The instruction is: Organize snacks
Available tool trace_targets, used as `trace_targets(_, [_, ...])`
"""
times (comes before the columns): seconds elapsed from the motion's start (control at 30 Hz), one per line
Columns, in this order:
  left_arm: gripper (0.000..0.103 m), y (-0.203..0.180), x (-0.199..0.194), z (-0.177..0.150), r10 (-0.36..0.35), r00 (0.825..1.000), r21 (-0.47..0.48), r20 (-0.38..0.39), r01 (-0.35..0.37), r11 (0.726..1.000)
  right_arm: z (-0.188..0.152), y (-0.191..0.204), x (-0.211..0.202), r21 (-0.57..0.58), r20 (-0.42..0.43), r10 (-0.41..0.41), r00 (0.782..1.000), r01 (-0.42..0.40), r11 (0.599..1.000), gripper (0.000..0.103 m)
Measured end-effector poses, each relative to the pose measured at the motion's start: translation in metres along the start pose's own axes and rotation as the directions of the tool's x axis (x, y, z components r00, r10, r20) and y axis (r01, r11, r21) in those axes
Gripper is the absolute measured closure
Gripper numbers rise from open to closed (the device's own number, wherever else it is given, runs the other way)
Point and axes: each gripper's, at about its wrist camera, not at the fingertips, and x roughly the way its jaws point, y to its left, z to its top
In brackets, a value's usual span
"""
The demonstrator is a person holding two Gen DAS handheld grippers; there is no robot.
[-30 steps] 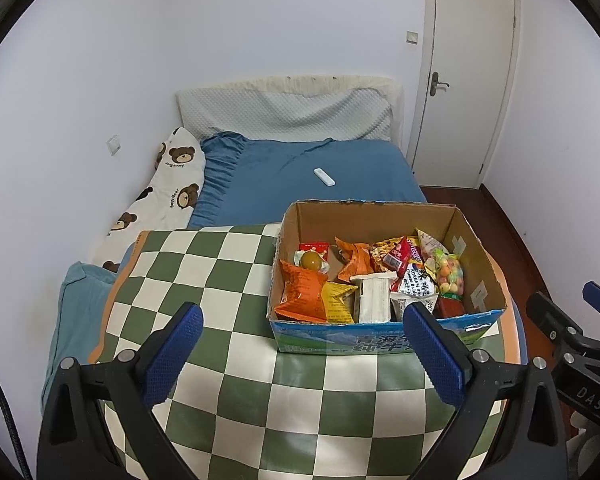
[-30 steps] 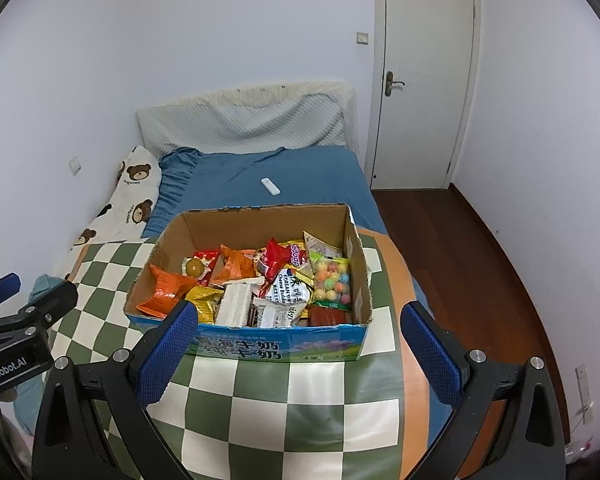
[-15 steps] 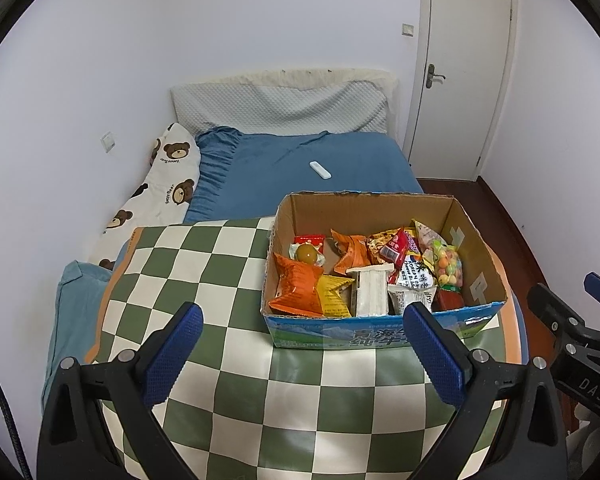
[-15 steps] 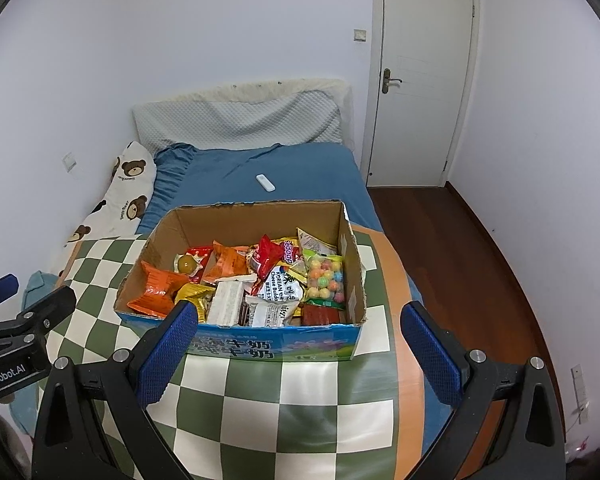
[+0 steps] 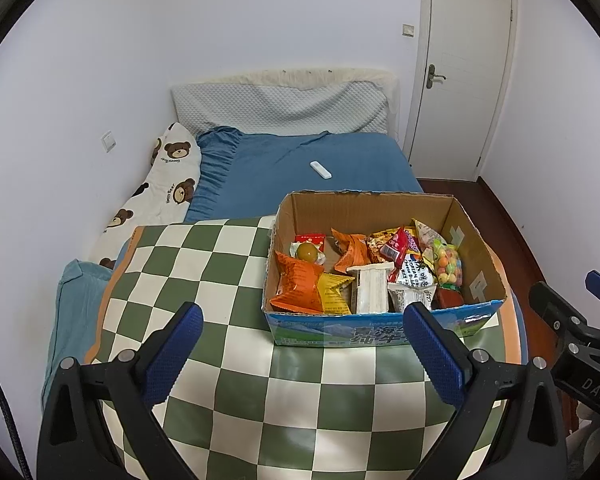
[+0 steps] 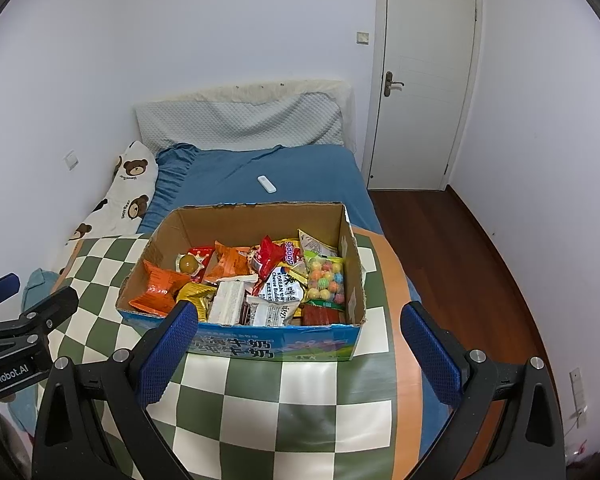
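Blue-padded and spread wide, our left gripper [image 5: 302,350] and right gripper [image 6: 298,344] are gripping nothing above the checkered tablecloth [image 5: 228,280]. Beyond, the cardboard box [image 6: 354,280] is holding the snack packets [image 6: 240,280]; farther back, a bed [image 5: 300,156] is carrying a white remote [image 5: 320,169].

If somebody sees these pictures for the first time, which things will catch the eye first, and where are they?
First comes the cardboard box of bright snack packets, standing on the green-and-white checked cloth. Inside, the orange packet lies at the near left and the bag of coloured candy balls at the right. Both grippers, left and right, hang open and empty before the box.
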Motion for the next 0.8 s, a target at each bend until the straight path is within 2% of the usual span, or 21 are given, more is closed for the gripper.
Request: trace_targets(0.8, [0.000,-0.0007,-0.0065,-0.0015,-0.007,1.000,0.009,0.009,0.007,1.000,0.0003,-0.0008,-0.0065,0.000,0.004,0.006,1.000,-0.006,1.000,0.000])
